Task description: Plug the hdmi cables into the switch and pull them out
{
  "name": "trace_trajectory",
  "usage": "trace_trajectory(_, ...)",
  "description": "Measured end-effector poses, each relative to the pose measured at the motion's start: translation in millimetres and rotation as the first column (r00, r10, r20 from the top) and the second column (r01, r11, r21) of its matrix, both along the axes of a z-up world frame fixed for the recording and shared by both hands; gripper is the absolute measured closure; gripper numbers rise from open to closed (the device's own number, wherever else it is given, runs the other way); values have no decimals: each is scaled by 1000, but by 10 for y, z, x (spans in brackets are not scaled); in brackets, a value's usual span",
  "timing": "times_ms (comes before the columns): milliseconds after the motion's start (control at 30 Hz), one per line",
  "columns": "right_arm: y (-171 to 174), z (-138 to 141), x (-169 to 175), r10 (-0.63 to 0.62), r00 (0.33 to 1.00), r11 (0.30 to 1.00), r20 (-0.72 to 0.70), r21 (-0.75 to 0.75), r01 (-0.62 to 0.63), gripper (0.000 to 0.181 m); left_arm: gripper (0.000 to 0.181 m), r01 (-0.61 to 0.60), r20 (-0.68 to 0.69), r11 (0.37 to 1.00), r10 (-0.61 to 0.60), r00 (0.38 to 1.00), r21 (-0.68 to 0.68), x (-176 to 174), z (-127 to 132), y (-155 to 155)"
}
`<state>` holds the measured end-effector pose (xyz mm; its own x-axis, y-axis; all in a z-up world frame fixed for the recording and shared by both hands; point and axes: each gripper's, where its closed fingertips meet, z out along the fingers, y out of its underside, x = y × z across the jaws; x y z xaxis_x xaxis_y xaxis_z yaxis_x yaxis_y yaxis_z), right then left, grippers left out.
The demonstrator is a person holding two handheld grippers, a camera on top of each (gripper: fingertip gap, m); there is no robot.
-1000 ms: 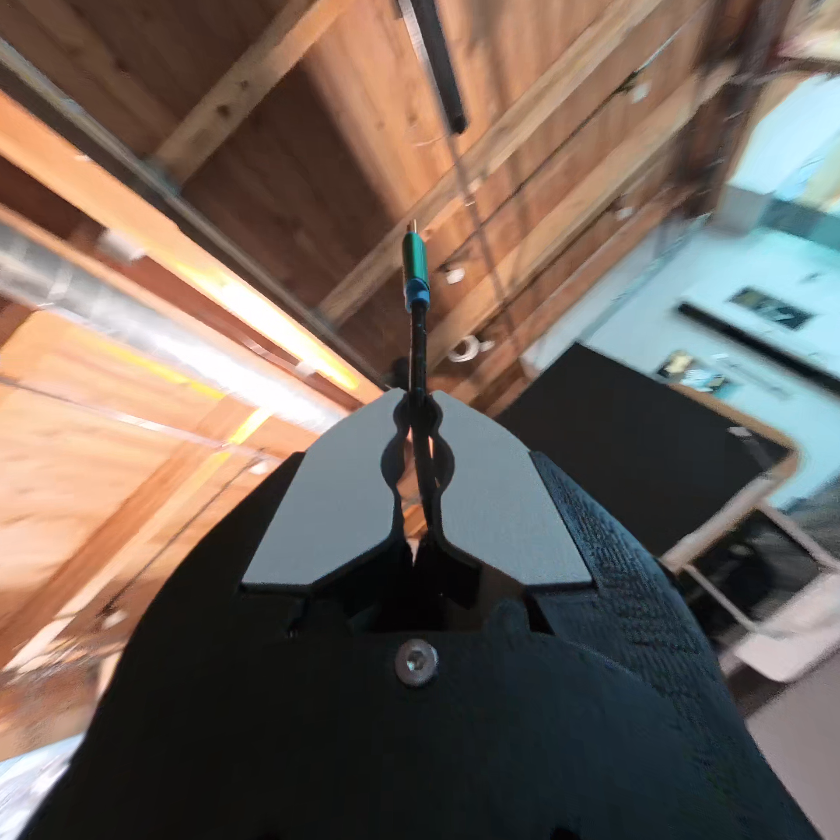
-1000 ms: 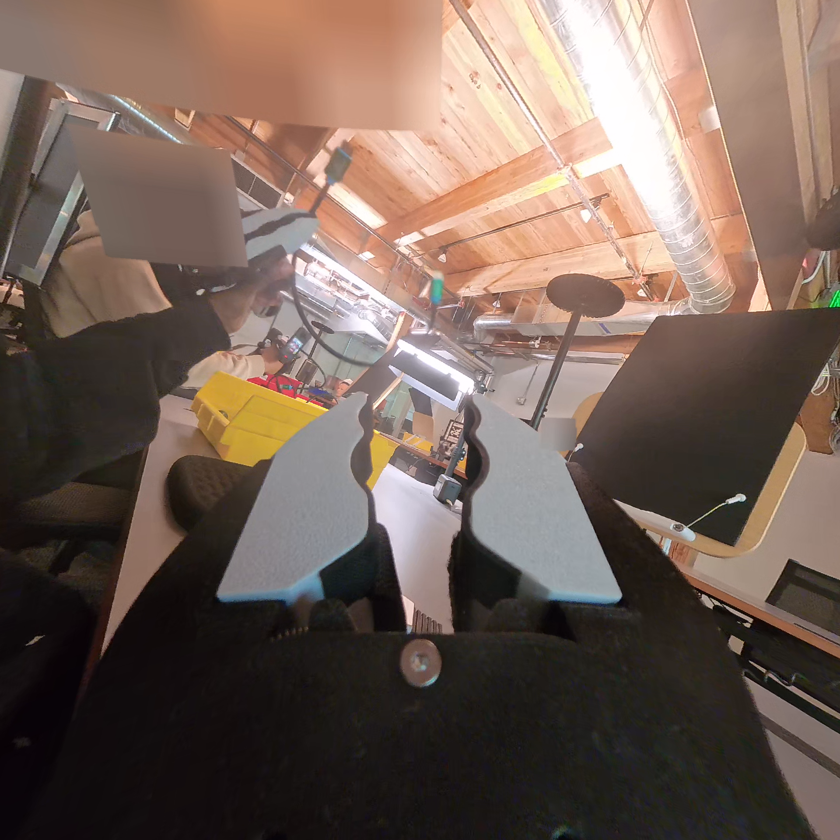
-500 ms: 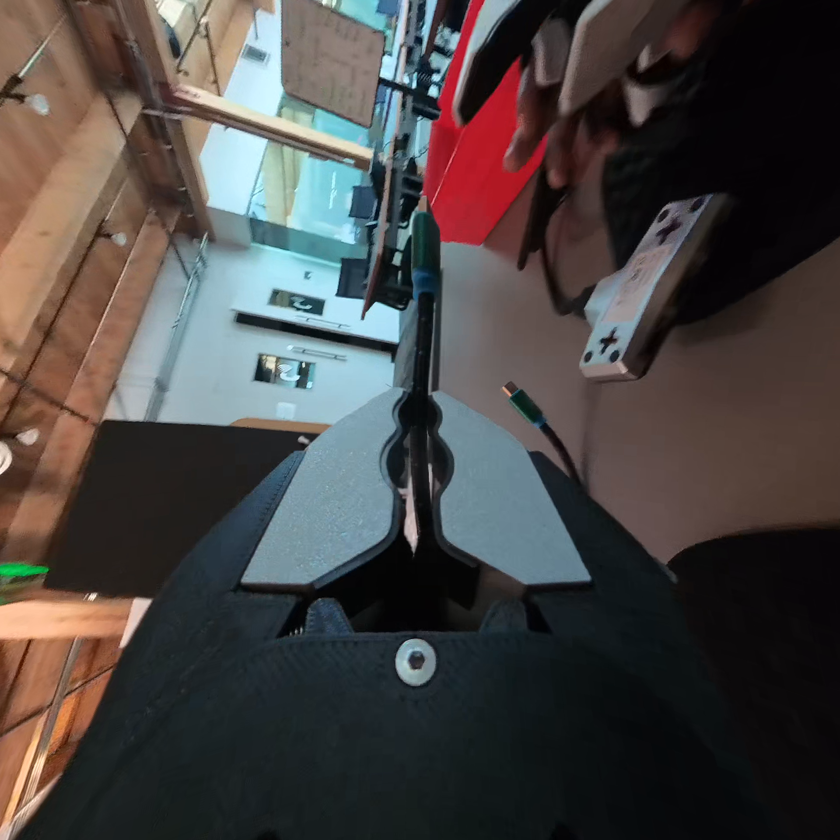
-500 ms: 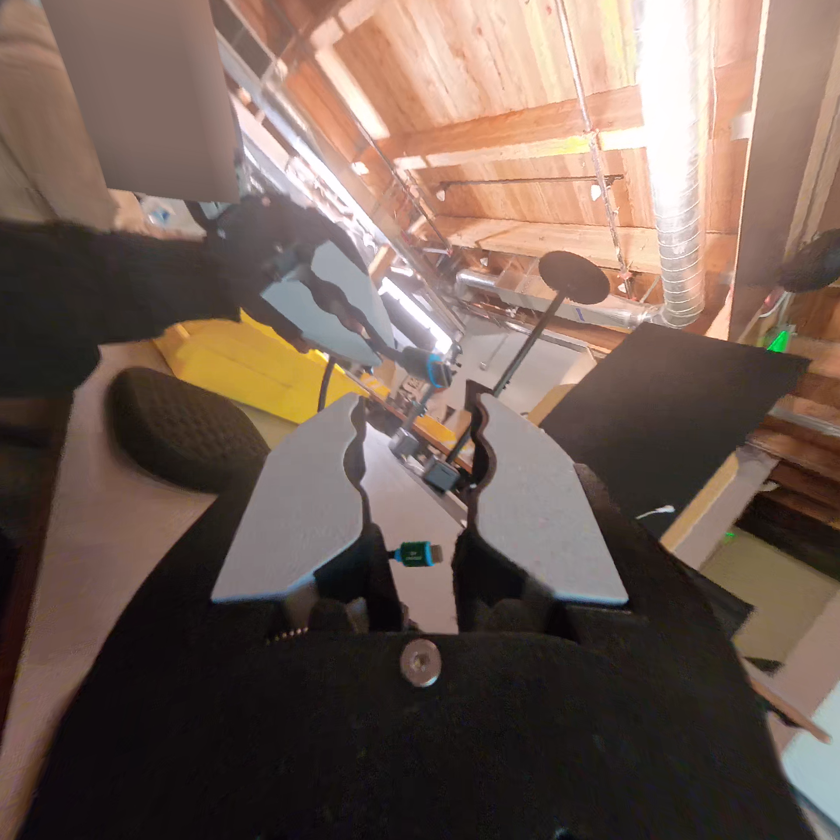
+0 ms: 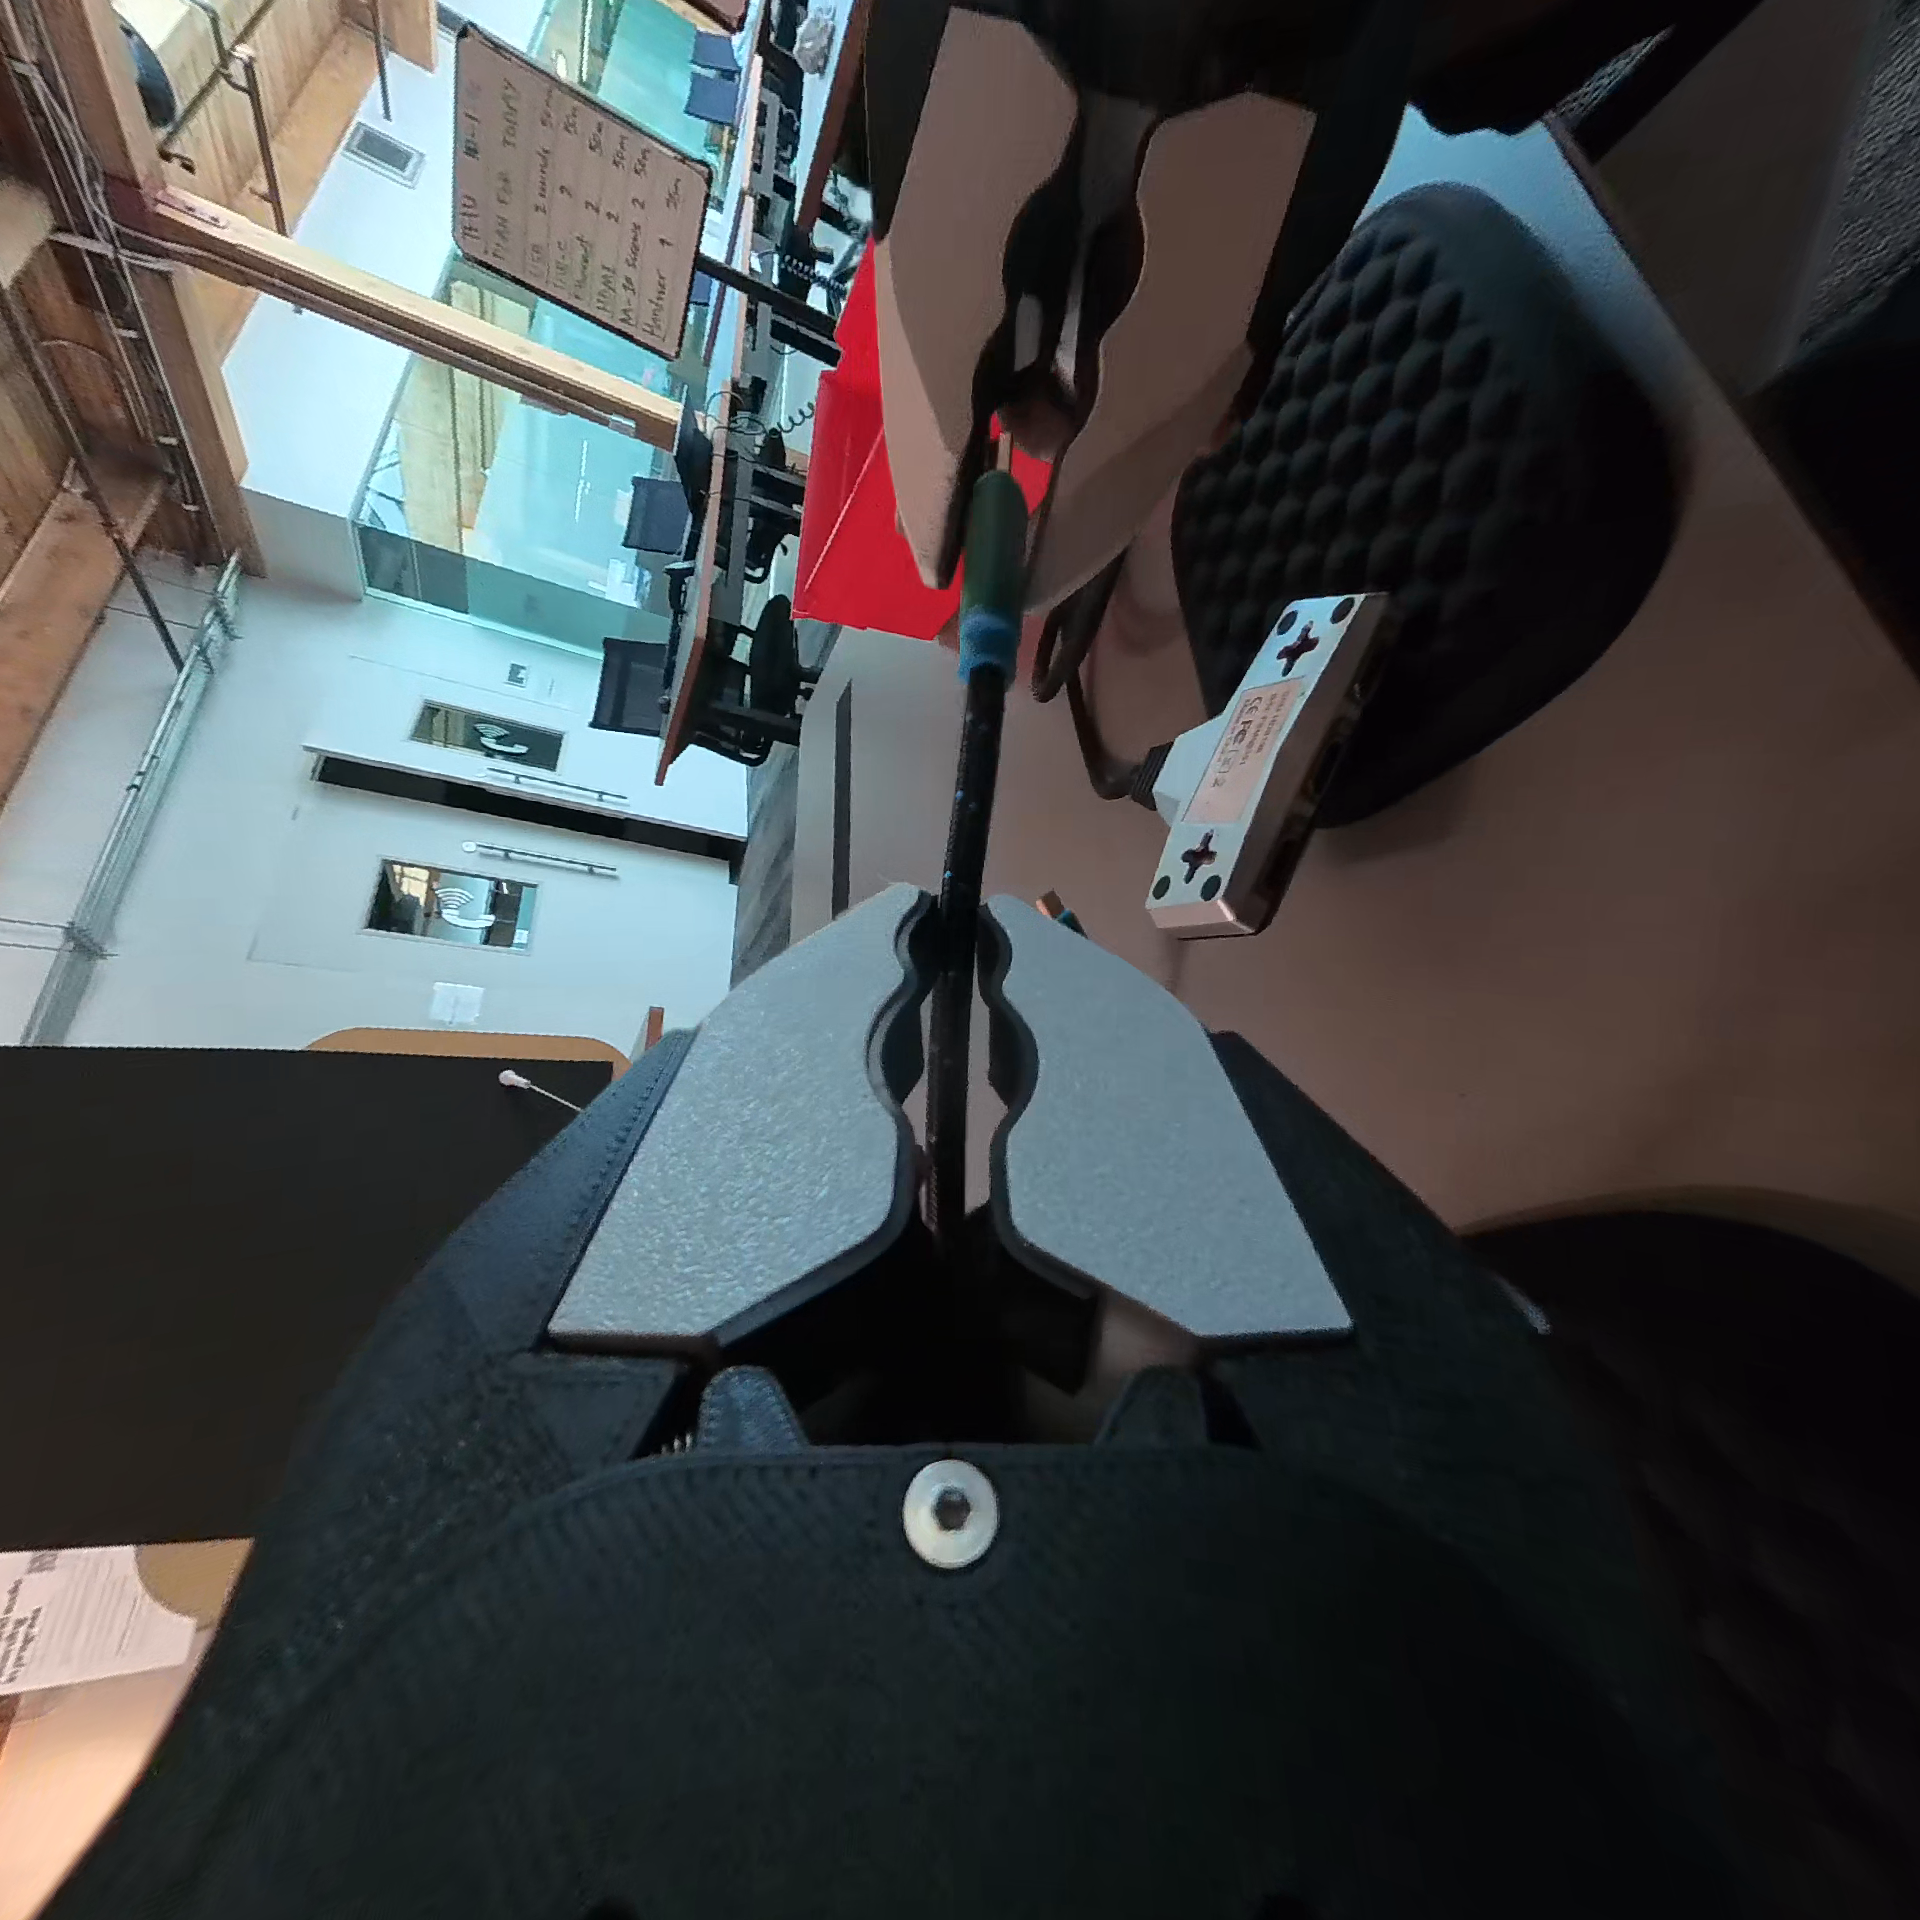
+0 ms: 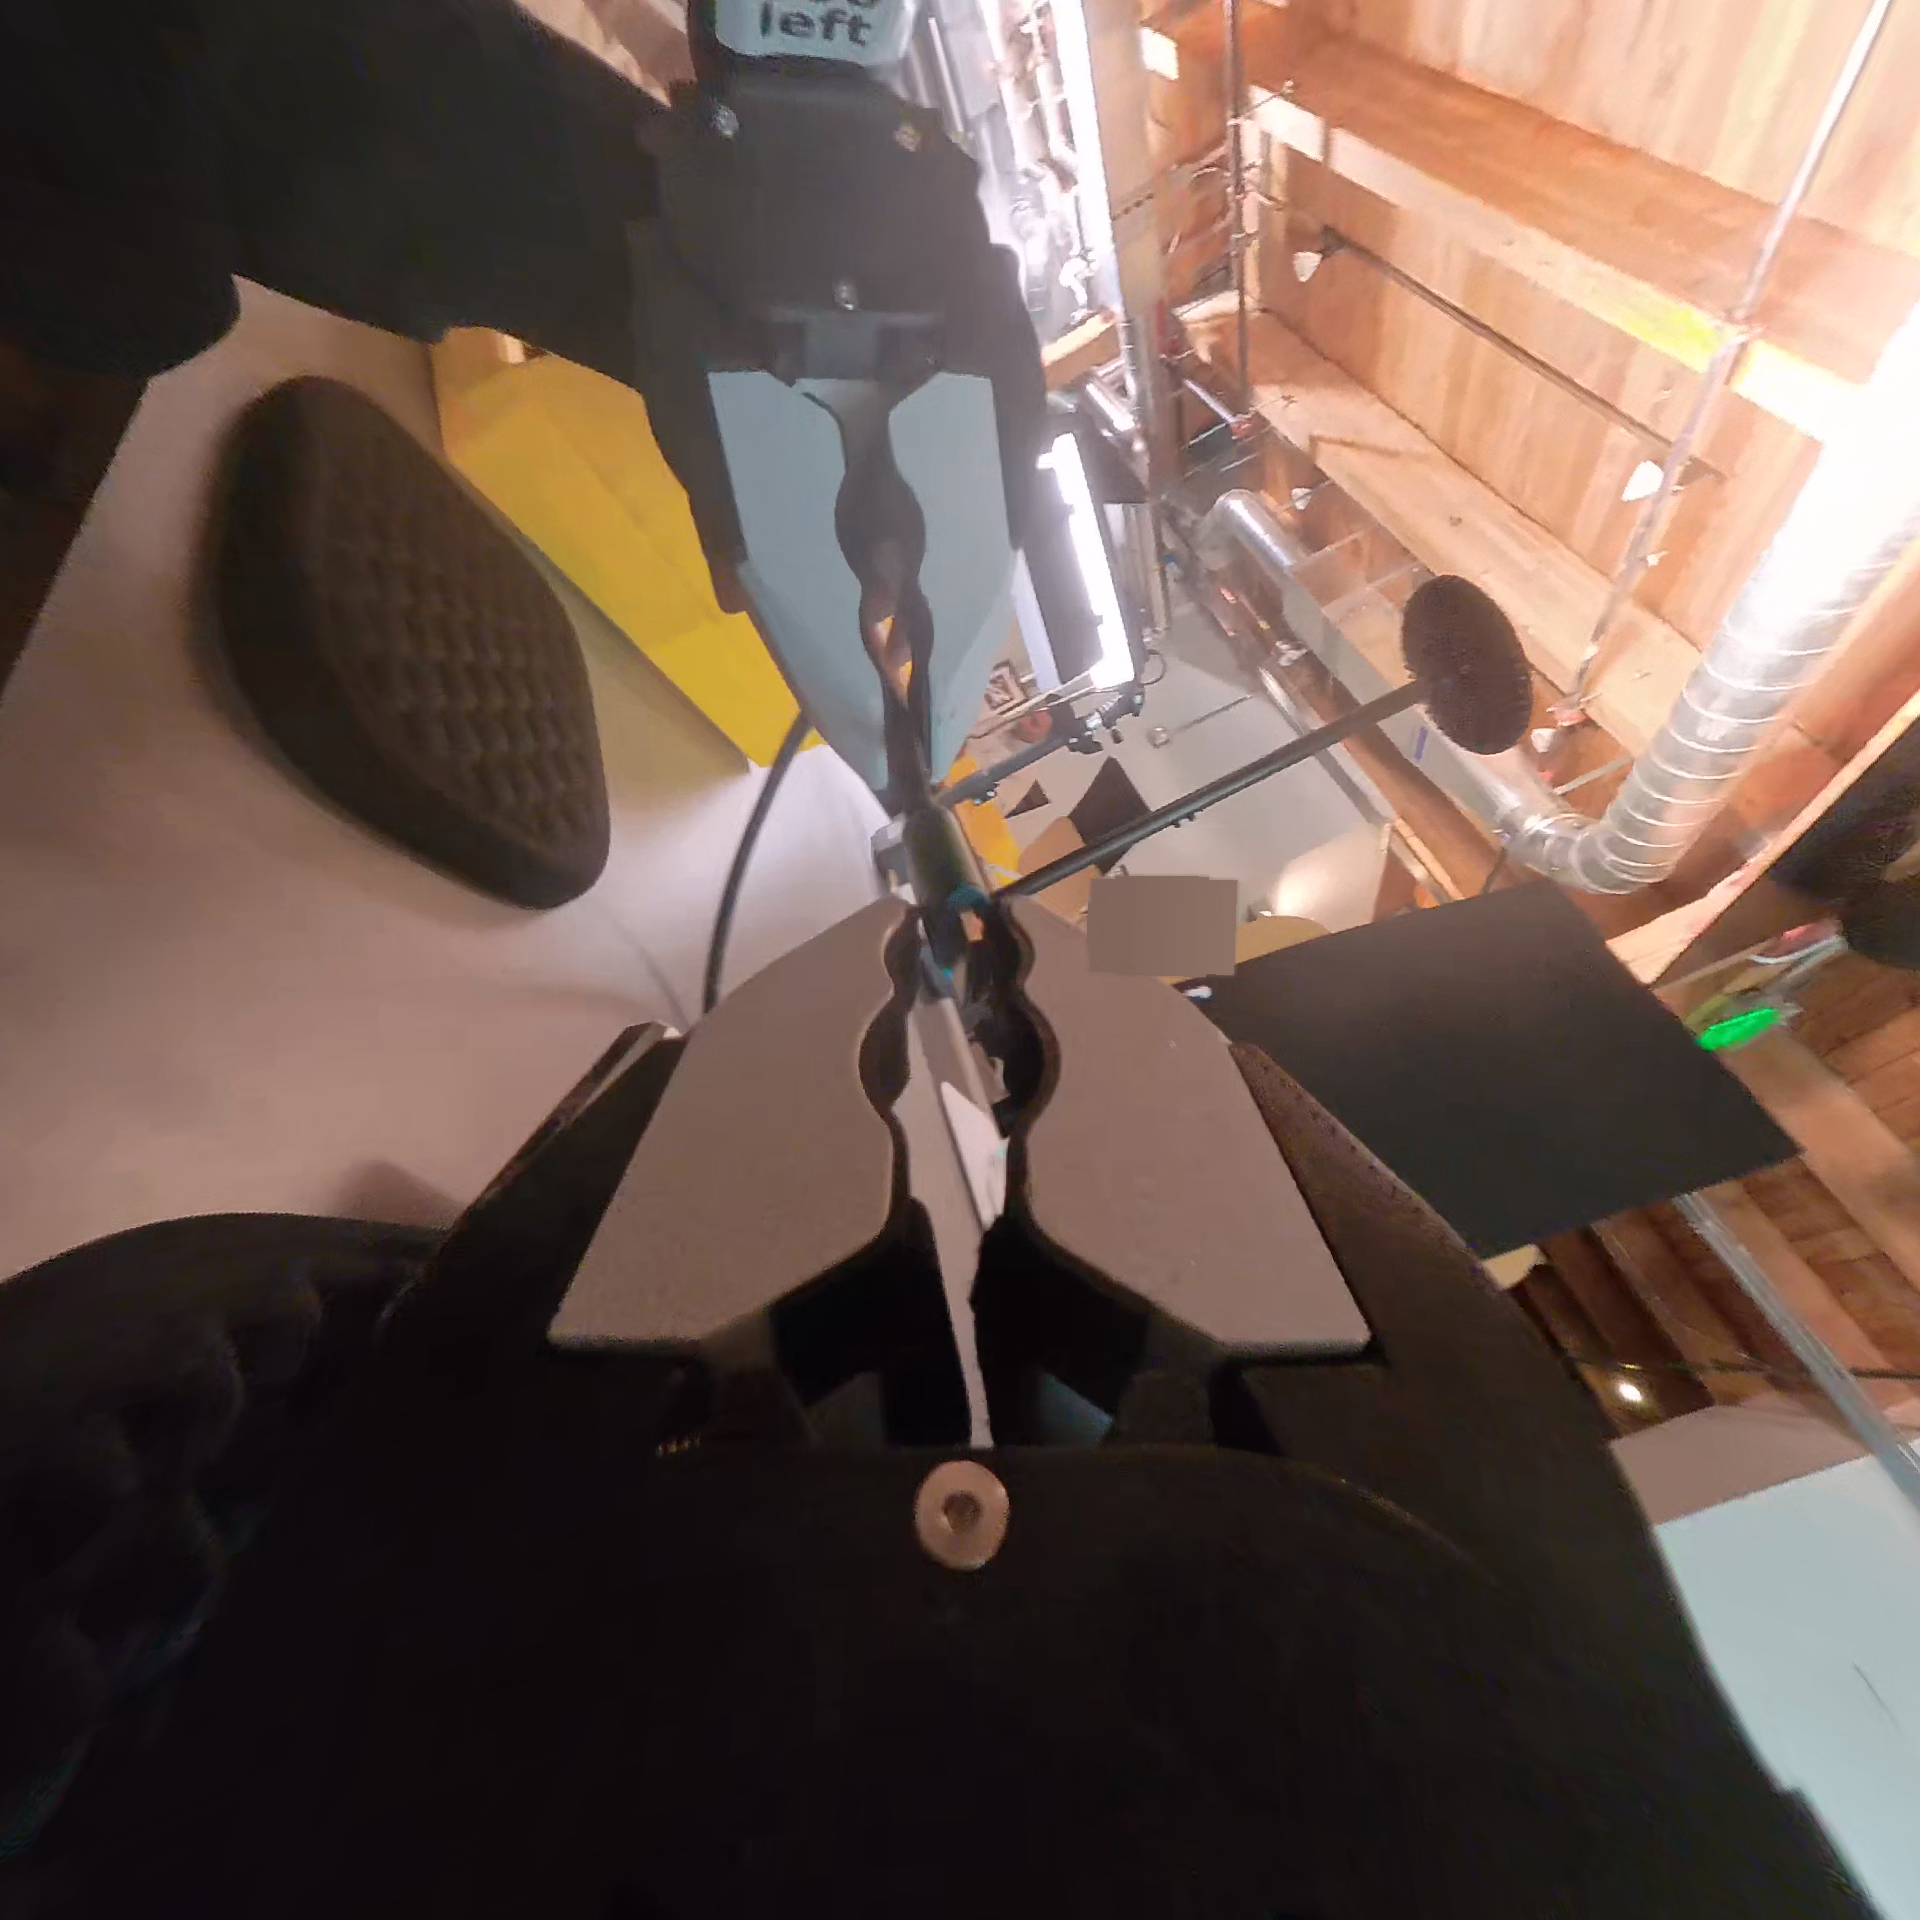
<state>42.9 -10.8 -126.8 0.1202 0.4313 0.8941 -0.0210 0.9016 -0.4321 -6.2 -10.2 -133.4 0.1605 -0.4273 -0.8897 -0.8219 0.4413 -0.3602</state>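
Here the left tongs (image 5: 951, 920) are clenched on a black cable (image 5: 966, 790), whose green plug (image 5: 992, 540) at upper centre of the left wrist view sits between the tips of the right tongs (image 6: 961, 920). The right tongs look nearly closed round that plug, but whether they actually grip it I cannot tell. The switch (image 5: 1262, 769), a small silver box, lies on the counter (image 5: 1507, 1039) at right centre, against a black padded rest (image 5: 1434, 499), apart from both tongs. To do the handover well, I judge the right tongs should clamp the plug body squarely before the left lets the cable go. The plug's metal tip is hidden and the switch's ports are hard to make out.
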Motion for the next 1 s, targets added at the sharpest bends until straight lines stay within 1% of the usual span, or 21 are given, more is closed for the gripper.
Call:
trace_trajectory(100, -42, -16, -4, 24, 998, 999, 56, -36, -22, 168, 175, 14, 21, 999, -13, 1000, -31, 0, -27, -13)
trace_trajectory(200, -101, -19, -22, 38, 995, 999, 94, 14, -40, 168, 175, 11, 14, 999, -10, 1000, -48, -12, -49, -23)
trace_trajectory(300, -115, 0, -47, 20, 991, 999, 132, 39, -26, 169, 174, -3, 17, 1000, 3, 1000, -31, -38, -28, -14)
trace_trajectory(367, -108, 91, -60, -4, 995, 996, 98, 89, -5, 169, 173, -24, 93, 999, 22, 995, 23, -61, 89, 33)
trace_trajectory(400, -98, 149, -64, -24, 997, 990, 70, 139, 14, 170, 170, -37, 172, 999, 30, 985, 38, -74, 174, 61)
trace_trajectory(433, -78, 208, -66, -52, 998, 980, 39, 197, 43, 170, 165, -43, 276, 999, 34, 960, 27, -87, 265, 82)
trace_trajectory(467, -37, 264, -67, -94, 996, 963, 8, 254, 89, 169, 159, -28, 399, 999, 32, 916, -18, -92, 354, 86)
trace_trajectory(500, 0, 314, -66, -131, 991, 941, -21, 313, 131, 169, 154, 26, 529, 996, 24, 848, -87, -83, 440, 66)
trace_trajectory(533, 29, 357, -65, -157, 986, 916, -50, 366, 164, 169, 150, 118, 655, 981, 13, 755, -155, -59, 537, 23)
trace_trajectory(567, 58, 404, -62, -178, 981, 891, -82, 409, 196, 169, 147, 239, 764, 951, -5, 645, -196, -31, 651, -43)
trace_trajectory(600, 84, 446, -57, -191, 975, 870, -111, 440, 220, 169, 144, 370, 851, 908, -28, 525, -199, -10, 773, -122)
trace_trajectory(633, 97, 493, -54, -192, 971, 852, -139, 467, 236, 170, 144, 493, 915, 850, -34, 403, -185, 0, 873, -193)
trace_trajectory(667, 96, 542, -51, -184, 969, 836, -164, 493, 242, 170, 144, 602, 952, 775, -4, 305, -190, 12, 917, -235)
trace_trajectory(700, 81, 588, -53, -169, 969, 821, -181, 518, 241, 170, 144, 690, 966, 689, 56, 253, -221, 40, 899, -242)
trace_trajectory(733, 55, 622, -60, -149, 971, 808, -188, 543, 229, 170, 140, 749, 966, 612, 113, 233, -252, 78, 850, -223)
trace_trajectory(767, 22, 643, -69, -124, 975, 799, -183, 564, 207, 170, 135, 785, 964, 560, 147, 221, -266, 117, 796, -189)
trace_trajectory(833, -46, 661, -78, -74, 983, 805, -170, 572, 159, 169, 132, 829, 968, 502, 157, 195, -249, 208, 710, -149)
trace_trajectory(867, -89, 653, -83, -35, 986, 821, -161, 558, 120, 170, 132, 849, 970, 471, 148, 191, -239, 268, 674, -158)
trace_trajectory(933, -153, 556, -94, 30, 995, 841, -90, 541, 23, 170, 131, 877, 970, 415, 118, 212, -242, 396, 601, -209)
trace_trajectory(1000, -173, 509, -81, 66, 997, 874, -38, 484, -40, 169, 130, 881, 966, 397, 73, 249, -257, 488, 538, -259)
